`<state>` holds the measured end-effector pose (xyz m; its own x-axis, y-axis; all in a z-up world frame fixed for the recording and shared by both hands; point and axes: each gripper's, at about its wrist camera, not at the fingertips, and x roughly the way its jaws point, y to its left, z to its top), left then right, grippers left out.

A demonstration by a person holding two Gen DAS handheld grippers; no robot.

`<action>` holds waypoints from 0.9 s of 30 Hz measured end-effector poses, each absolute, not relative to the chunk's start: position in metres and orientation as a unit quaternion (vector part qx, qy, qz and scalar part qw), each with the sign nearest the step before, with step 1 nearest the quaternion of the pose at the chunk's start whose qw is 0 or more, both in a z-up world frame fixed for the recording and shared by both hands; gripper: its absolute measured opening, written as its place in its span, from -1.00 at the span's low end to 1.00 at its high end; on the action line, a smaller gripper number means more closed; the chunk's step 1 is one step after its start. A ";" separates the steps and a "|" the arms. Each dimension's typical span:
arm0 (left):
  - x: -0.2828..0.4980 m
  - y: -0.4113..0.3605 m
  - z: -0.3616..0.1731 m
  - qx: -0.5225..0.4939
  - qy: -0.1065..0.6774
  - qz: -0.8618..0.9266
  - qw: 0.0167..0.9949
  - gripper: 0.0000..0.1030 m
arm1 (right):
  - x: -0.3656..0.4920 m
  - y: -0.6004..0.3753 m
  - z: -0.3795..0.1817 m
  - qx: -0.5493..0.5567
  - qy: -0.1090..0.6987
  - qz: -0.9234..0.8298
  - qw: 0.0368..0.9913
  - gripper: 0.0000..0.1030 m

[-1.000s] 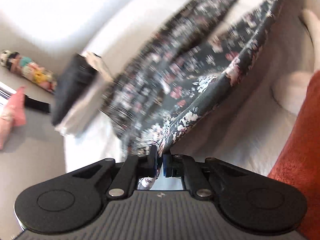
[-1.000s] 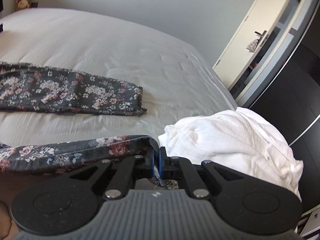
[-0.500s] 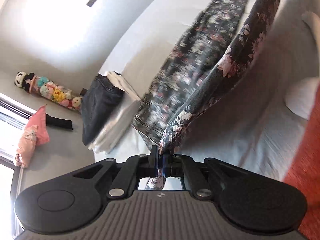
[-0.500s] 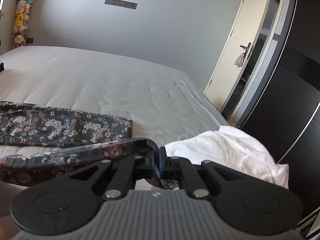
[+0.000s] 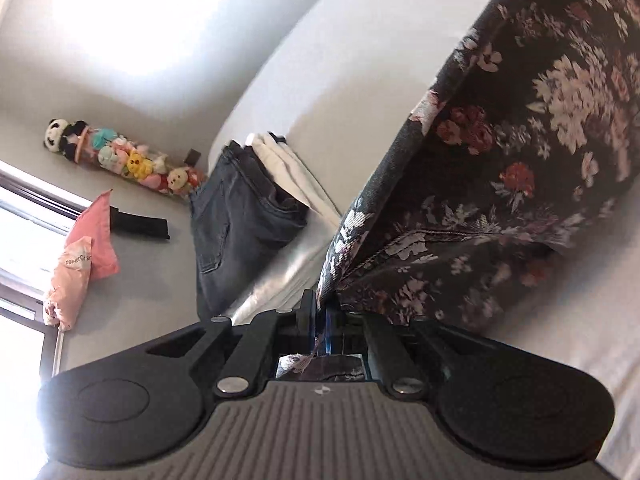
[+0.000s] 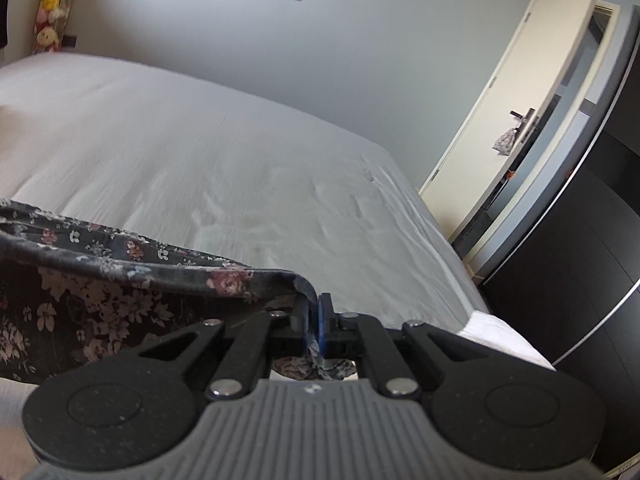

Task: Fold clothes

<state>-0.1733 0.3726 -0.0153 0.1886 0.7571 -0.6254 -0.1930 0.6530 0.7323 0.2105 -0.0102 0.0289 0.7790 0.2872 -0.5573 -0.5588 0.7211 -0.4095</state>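
Note:
Dark floral trousers [image 5: 520,168] hang stretched over the white bed [image 5: 360,60]. My left gripper [image 5: 320,312] is shut on one edge of them, and the cloth rises up and to the right from its jaws. My right gripper [image 6: 313,320] is shut on another edge of the floral trousers [image 6: 80,280], which drape away to the left above the bed [image 6: 200,160]. A scrap of the fabric pokes out behind each pair of jaws.
A folded stack of dark jeans [image 5: 236,216] and a white garment [image 5: 288,168] lies at the bed's far end. A white garment [image 6: 500,340] lies at the bed's near right corner. A door [image 6: 520,100] and dark wardrobe [image 6: 592,240] stand to the right. A plush toy tube [image 5: 120,156] and pink bags [image 5: 84,252] are by the wall.
Both grippers have lifted the trousers off the bed and carried them forward. The flat trouser leg on the bed is gone from the right view; the white pile has dropped nearly out of sight.

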 end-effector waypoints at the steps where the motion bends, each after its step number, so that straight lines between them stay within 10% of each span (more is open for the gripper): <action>1: -0.164 0.380 -0.023 0.259 0.553 0.326 0.722 -0.90 | 0.219 0.000 0.023 -0.295 0.241 0.235 0.894 -0.91; 27: -0.064 0.514 -0.147 0.143 0.630 0.348 0.679 -0.84 | 0.352 0.170 -0.105 -0.386 0.329 0.229 0.831 -0.91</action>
